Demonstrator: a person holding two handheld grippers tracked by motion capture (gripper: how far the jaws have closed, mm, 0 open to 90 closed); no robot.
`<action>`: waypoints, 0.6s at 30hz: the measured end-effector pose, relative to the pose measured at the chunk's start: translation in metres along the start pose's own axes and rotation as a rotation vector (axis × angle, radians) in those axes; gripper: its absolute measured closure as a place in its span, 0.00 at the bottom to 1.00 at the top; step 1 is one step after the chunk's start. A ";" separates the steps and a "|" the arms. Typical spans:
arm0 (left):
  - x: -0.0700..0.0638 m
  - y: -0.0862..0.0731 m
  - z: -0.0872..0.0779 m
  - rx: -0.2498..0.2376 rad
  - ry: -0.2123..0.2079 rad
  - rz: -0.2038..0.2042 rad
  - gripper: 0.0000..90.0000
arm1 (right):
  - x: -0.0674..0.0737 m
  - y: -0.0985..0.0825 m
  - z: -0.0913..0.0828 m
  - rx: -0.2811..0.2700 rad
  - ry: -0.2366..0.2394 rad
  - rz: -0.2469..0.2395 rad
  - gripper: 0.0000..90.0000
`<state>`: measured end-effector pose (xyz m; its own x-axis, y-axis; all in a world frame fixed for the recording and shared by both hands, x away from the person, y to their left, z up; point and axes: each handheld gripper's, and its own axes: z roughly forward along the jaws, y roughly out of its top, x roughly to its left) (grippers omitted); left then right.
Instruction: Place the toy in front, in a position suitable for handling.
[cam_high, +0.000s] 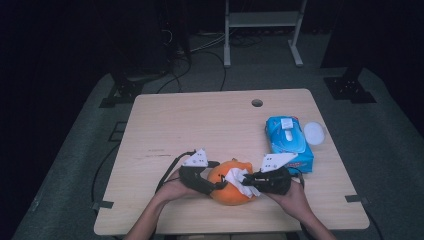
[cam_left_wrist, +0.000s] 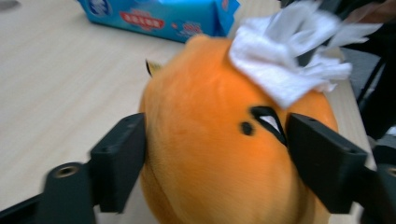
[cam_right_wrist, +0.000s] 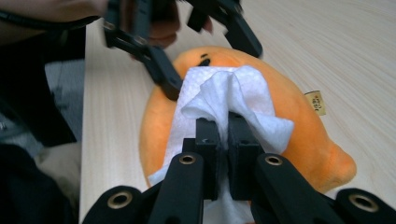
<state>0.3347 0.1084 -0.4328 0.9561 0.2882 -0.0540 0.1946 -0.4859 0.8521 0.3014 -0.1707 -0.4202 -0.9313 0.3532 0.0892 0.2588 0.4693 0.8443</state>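
Note:
An orange plush toy (cam_high: 231, 192) (cam_left_wrist: 210, 140) (cam_right_wrist: 299, 121) lies near the front edge of the wooden table (cam_high: 200, 125). A white wipe (cam_high: 239, 178) (cam_left_wrist: 280, 65) (cam_right_wrist: 224, 88) is crumpled on top of it. My right gripper (cam_high: 247, 179) (cam_right_wrist: 223, 128) is shut on the wipe and holds it against the plush. From the other side, my left gripper (cam_high: 219, 175) (cam_left_wrist: 217, 154) (cam_right_wrist: 210, 65) straddles the plush with its jaws spread. One jaw sits at each flank, at most grazing the fabric and not squeezing it.
A blue pack of wipes (cam_high: 289, 142) (cam_left_wrist: 163, 16) lies to the right of the plush, with a white round lid (cam_high: 314, 133) beside it near the table's right edge. A cable hole (cam_high: 257, 103) is at the far side. Both forearms come in over the front edge.

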 end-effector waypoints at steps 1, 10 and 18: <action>0.001 0.003 -0.005 -0.013 0.000 0.006 0.20 | -0.004 -0.003 0.001 -0.012 -0.002 0.017 0.94; 0.000 -0.001 0.000 0.005 -0.029 0.009 0.31 | -0.026 -0.010 -0.012 -0.047 -0.081 0.103 0.94; -0.006 0.010 0.003 0.003 -0.001 0.009 0.39 | 0.007 0.013 -0.002 -0.046 -0.032 -0.022 0.94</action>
<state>0.3310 0.0992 -0.4255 0.9581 0.2827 -0.0467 0.1864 -0.4911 0.8509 0.2977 -0.1638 -0.4073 -0.9276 0.3696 0.0540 0.2258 0.4397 0.8693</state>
